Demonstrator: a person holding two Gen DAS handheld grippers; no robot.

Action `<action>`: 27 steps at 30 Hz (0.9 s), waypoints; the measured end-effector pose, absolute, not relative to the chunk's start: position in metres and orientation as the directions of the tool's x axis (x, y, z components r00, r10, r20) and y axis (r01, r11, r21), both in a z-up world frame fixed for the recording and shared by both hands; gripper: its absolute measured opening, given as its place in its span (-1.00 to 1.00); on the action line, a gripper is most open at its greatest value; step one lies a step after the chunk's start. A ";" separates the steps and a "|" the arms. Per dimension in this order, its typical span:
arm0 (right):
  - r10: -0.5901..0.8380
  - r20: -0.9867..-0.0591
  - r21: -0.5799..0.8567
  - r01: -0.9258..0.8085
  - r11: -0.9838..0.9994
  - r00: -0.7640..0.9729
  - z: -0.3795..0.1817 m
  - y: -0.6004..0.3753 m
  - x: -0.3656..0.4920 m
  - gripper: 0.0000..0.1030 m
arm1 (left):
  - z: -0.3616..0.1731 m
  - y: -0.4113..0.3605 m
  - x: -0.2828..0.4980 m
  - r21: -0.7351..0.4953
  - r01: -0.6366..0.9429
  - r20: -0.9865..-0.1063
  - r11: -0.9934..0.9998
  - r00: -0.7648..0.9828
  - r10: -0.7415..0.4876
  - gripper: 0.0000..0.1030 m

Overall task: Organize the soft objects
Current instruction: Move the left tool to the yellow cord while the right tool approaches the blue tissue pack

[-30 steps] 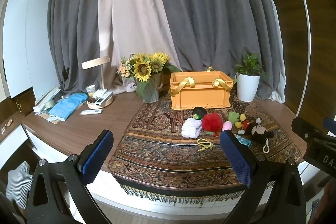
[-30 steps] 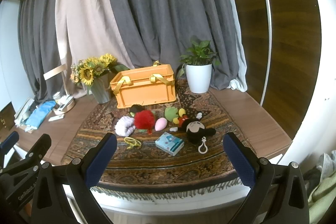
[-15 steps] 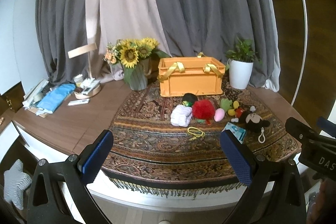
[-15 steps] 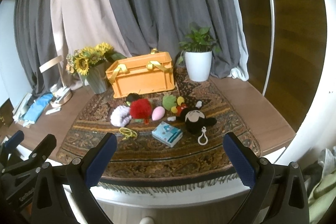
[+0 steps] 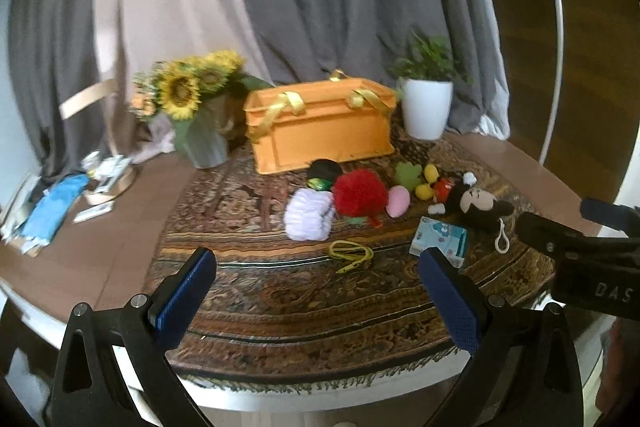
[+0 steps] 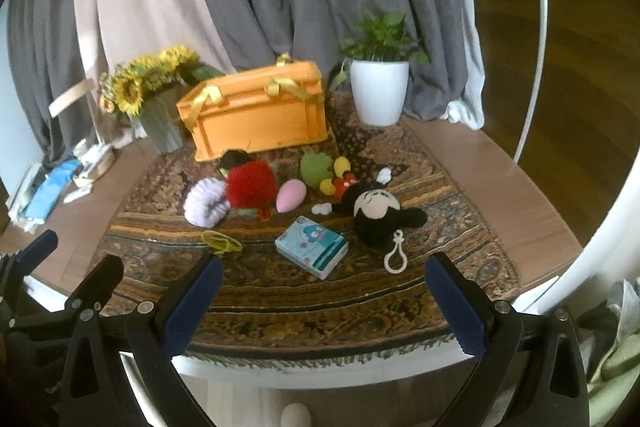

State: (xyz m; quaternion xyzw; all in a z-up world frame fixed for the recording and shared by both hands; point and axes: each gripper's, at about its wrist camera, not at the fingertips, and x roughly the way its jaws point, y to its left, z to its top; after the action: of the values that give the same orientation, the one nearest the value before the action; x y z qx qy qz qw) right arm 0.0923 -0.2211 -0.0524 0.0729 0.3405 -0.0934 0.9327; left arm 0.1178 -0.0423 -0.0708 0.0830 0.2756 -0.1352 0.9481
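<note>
Soft things lie in a row on a patterned rug [image 6: 304, 291]: a lilac fluffy roll [image 6: 205, 201], a red pompom [image 6: 251, 185], a pink egg shape [image 6: 291, 195], a green plush [image 6: 315, 169], a black mouse plush [image 6: 376, 213] with a white clip, a pale blue tissue pack [image 6: 312, 251] and a yellow band [image 6: 221, 242]. Behind them stands an orange crate [image 6: 258, 111] with yellow ribbons. My left gripper [image 5: 320, 291] and right gripper [image 6: 324, 299] both hang open over the rug's front edge, holding nothing. The same roll [image 5: 309, 214] and pompom [image 5: 360, 193] show in the left wrist view.
A sunflower vase [image 5: 196, 115] stands left of the crate, and a white plant pot [image 6: 379, 95] right of it. A blue cloth [image 5: 54, 207], remotes and papers sit at the table's left end. Grey curtains hang behind. The right gripper's body [image 5: 592, 259] shows at the left view's edge.
Both grippers have moved forward and lower toward the table, so the rug and the soft things look nearer and larger. Nothing on the table has moved.
</note>
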 end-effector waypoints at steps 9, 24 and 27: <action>-0.085 -0.738 0.081 0.213 0.974 0.669 -0.089 -0.222 0.147 0.98 | -0.103 -0.055 0.167 0.096 0.397 -0.609 0.913 0.749 -0.262 1.00; 0.019 -0.794 -0.024 -0.063 0.998 0.608 -0.124 -0.225 0.212 0.97 | -0.146 -0.081 0.197 0.111 0.349 -0.644 0.931 0.738 -0.200 1.00; 0.050 -0.801 -0.023 -0.114 0.993 0.597 -0.132 -0.227 0.220 0.97 | -0.156 -0.087 0.201 0.132 0.345 -0.646 0.929 0.741 -0.183 0.99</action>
State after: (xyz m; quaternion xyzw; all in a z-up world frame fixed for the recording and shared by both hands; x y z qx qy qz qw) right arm 0.2204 -0.2270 -0.1318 -0.0359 0.4468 0.0461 0.8927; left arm 0.2015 -0.0874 -0.1555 0.1224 0.3301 -0.1428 0.9250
